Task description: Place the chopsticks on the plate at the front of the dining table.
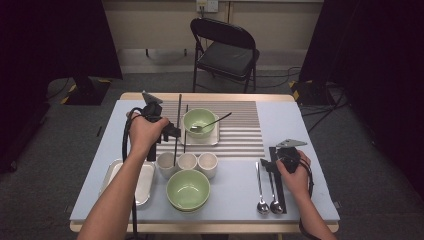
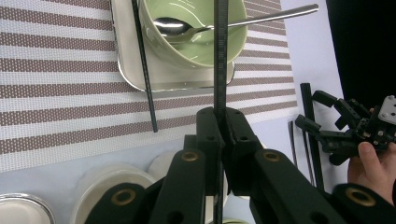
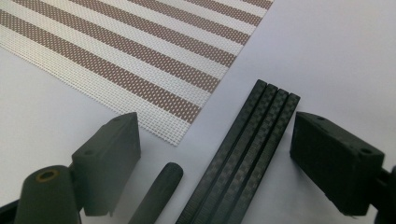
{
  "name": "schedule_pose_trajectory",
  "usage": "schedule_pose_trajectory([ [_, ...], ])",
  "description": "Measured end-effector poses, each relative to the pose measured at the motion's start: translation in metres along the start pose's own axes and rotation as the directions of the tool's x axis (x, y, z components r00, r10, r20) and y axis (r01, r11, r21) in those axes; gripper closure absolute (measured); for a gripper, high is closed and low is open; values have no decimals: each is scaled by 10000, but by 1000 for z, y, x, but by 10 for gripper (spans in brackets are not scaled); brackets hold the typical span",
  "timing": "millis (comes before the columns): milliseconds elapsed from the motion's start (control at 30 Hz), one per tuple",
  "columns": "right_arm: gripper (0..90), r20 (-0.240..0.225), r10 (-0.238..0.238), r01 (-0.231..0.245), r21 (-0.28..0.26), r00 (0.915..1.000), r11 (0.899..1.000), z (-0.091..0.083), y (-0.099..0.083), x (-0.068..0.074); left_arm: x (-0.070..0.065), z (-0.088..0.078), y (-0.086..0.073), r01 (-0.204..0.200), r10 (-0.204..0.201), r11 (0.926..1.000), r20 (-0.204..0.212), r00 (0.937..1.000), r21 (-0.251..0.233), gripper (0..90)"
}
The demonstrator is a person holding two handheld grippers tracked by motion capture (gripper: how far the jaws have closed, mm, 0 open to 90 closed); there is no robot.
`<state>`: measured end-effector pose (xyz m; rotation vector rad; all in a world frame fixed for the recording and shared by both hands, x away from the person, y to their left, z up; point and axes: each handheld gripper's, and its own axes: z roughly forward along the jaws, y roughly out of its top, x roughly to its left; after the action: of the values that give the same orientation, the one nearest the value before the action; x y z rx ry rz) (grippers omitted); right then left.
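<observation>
- black carbon-weave chopstick [image 2: 220, 56], long and thin, is clamped between the shut jaws of the left hand-held gripper [image 2: 223, 122]; it runs from the jaws up across the pale green ceramic bowl [image 2: 196, 42] on the far side of the brown-and-white striped placemat [image 2: 60, 93].
- second black chopstick [image 2: 144, 70] lies on the placemat, just left of that bowl, its far part crossing the white square plate [image 2: 128, 70] under the bowl.
- metal spoon [image 2: 224, 24] rests in the bowl, handle pointing right.
- left hand-held gripper [image 1: 165, 131] hangs over the left part of the placemat, just beyond three white cups [image 1: 187, 162].
- right hand-held gripper [image 3: 215, 158] is wide open and holds nothing; between its jaws lie four black chopsticks side by side [image 3: 247, 149] on the light grey worktop [image 3: 327, 56].
- two metal spoons [image 1: 266, 192] lie just left of them, near the front edge.
</observation>
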<state>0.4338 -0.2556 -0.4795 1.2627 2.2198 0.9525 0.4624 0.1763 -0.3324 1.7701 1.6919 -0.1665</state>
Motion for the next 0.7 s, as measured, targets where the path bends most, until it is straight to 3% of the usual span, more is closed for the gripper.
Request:
schedule_pose_trajectory([
  [567,151,10,1,-1,11,10000,10000,0,0,0,5,5,8,361,-361,9993,-20,9993,-20,863],
  [700,151,6,5,-5,10,10000,10000,0,0,0,5,6,9,289,-289,9996,-81,9995,-53,863],
])
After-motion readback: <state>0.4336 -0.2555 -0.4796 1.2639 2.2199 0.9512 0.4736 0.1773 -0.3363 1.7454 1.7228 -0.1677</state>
